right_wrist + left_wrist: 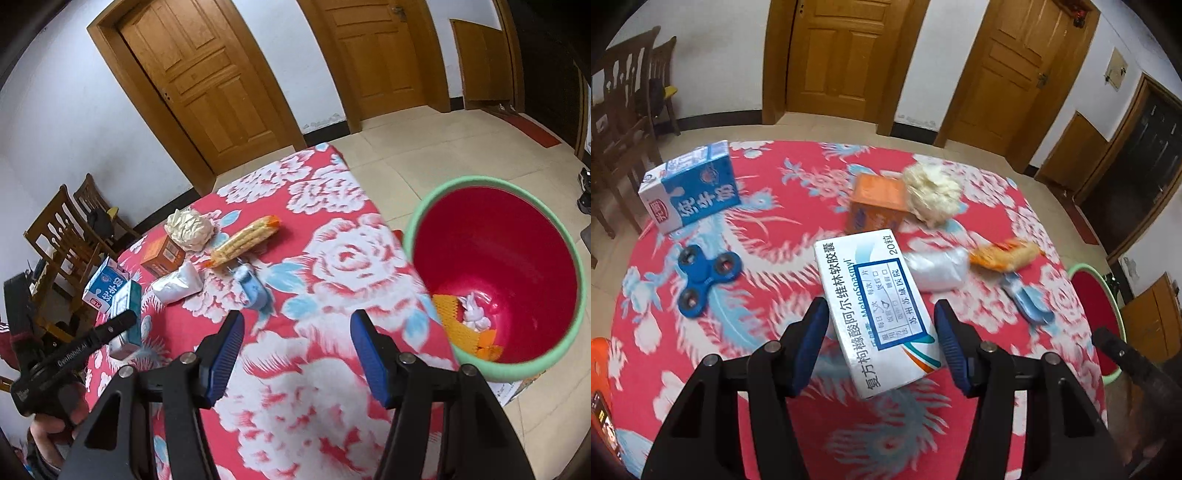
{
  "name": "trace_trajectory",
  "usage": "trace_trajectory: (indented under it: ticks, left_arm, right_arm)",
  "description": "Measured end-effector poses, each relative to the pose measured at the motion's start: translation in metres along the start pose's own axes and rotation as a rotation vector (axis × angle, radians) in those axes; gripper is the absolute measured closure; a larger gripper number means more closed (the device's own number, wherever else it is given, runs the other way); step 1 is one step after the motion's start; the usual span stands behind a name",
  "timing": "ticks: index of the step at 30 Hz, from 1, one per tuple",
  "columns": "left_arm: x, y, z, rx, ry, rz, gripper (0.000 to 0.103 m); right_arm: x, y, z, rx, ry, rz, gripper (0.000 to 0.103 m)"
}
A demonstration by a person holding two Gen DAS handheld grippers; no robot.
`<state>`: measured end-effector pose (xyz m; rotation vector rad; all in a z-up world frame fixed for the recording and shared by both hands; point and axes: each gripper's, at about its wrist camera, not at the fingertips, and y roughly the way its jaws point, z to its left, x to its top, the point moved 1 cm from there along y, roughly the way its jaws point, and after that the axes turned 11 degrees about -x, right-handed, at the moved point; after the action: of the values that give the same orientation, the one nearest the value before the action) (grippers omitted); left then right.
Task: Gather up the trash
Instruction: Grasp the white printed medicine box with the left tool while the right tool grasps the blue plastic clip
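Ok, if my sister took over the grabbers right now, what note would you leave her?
Left gripper: closed on the white cardboard medicine box, apparently lifted off the table.
Right gripper: open, empty, above the red flowered tablecloth.
Done: an orange wrapper and a white paper wad lie in the red bucket with a green rim beside the table.
Left: bin the medicine box, then probably the blue milk carton, orange box, cream paper ball, white plastic bag and yellow snack packet.
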<state>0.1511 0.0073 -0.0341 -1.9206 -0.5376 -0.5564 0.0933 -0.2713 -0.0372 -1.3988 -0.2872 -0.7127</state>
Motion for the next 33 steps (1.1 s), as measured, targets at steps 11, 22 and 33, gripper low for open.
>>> trace_trajectory:
  ticks: [11,22,33]
  left_arm:
    - [-0.006,0.006,0.024,0.005,0.01,-0.021,0.044]
    - [-0.011,-0.001,0.035,-0.018,0.032,-0.061,0.044]
    - [-0.014,0.006,0.036,-0.061,0.009,-0.051,0.044]
  right_arm:
    - [0.002,0.031,0.035,-0.047,-0.04,0.062,0.04]
    - [0.001,0.045,0.061,-0.115,-0.042,0.076,0.04]
    - [0.011,0.066,0.07,-0.159,-0.095,0.086,0.041]
